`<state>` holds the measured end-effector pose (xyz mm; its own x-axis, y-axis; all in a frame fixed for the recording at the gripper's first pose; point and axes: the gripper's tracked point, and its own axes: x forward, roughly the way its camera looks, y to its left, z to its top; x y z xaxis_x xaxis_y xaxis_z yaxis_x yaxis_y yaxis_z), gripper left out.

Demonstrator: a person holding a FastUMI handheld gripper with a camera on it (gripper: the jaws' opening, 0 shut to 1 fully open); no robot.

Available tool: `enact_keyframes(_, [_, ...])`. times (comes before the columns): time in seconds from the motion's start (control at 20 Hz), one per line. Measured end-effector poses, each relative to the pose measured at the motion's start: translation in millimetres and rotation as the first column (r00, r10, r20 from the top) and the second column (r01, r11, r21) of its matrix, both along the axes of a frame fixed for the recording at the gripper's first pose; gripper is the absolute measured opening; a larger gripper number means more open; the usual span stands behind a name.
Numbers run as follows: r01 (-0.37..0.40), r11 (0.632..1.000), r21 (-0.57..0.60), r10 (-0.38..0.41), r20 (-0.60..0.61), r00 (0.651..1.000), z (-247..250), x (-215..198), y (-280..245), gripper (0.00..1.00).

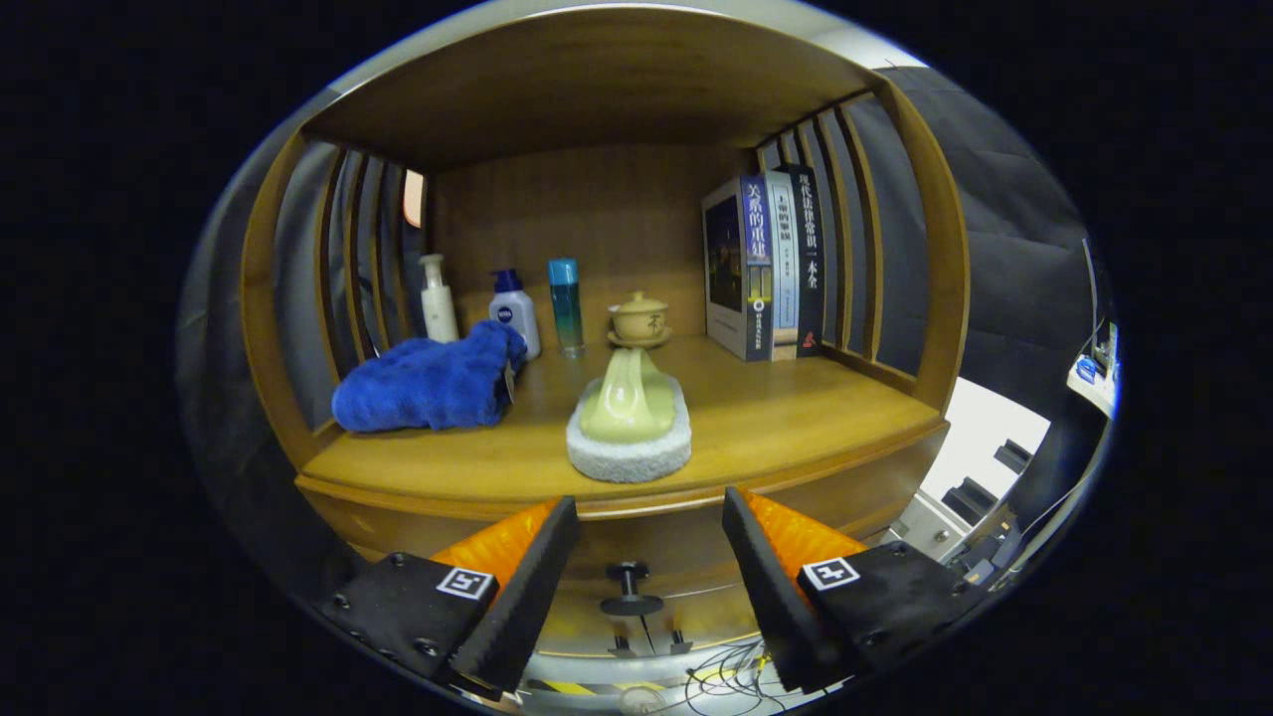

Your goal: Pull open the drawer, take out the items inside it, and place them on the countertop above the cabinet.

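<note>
The gripper is hanging open before the counter's front edge, the drawer knob showing between its fingers. A brush is sitting near that edge, a towel toward the left.

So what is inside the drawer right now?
Cannot tell: the drawer is closed, its front hiding whatever it holds. Its dark knob sits between the fingers of the open gripper, untouched.

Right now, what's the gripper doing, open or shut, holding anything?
Gripper: open, holding nothing; the drawer knob sits between its fingers, untouched.
</note>
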<state>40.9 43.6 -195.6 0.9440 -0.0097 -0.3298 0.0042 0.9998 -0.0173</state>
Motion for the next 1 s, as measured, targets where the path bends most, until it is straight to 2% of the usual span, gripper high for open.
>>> enact_keyframes(0.35, [-0.036, 0.997, -0.075, 0.045, 0.113, 0.993, 109.9, -41.4, 8.7, 0.97])
enact_keyframes(0.65, [-0.054, 0.998, -0.034, 0.059, 0.195, 0.979, 197.3, -86.1, 12.7, 0.97])
enact_keyframes(1.0, [-0.061, 0.997, -0.046, 0.072, 0.288, 0.955, 256.0, -119.8, 15.9, 0.97])
